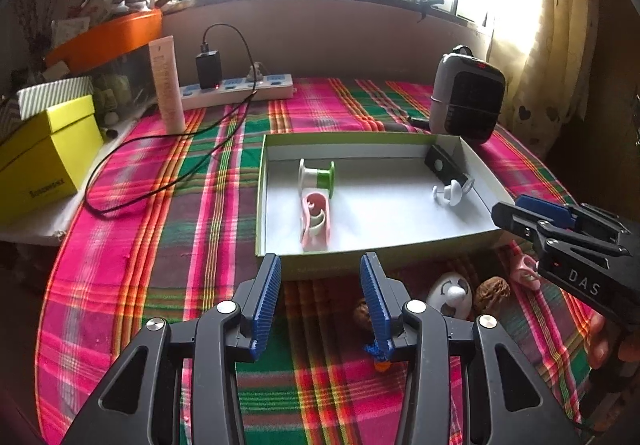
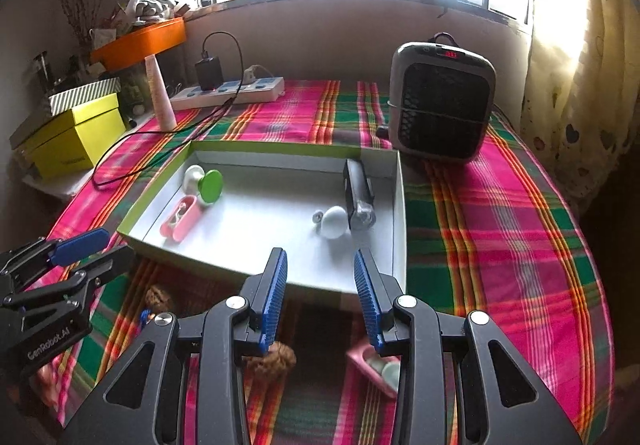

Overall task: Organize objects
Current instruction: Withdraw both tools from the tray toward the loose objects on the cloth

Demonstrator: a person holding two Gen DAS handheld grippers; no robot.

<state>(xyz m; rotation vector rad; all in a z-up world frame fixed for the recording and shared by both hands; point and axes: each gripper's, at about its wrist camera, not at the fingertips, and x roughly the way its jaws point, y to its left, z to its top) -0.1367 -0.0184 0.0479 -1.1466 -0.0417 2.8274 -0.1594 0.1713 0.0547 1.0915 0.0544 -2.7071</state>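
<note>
Both the left gripper (image 1: 320,265) and right gripper (image 2: 320,259) stand part-open and empty at lower centre. Just beyond, the green-edged tray (image 1: 260,201) holds a spool (image 1: 316,175), pink case (image 1: 316,221), white hook (image 1: 450,195) and black bar (image 1: 442,165). Walnuts (image 1: 491,291) lie before it; only the right view shows a second pink case (image 2: 376,367).

A shallow green-edged box (image 1: 276,181) with a white floor lay open on the plaid cloth. Inside, toward nine o'clock, a white-and-green spool (image 1: 318,173) lay on its side above a pink case (image 1: 316,221); toward three o'clock sat a black device (image 1: 442,165) and a white hook (image 1: 450,193). Outside, at six o'clock, lay two walnuts (image 1: 491,291), a white oval piece (image 1: 450,295) and another pink case (image 2: 378,367).
</note>
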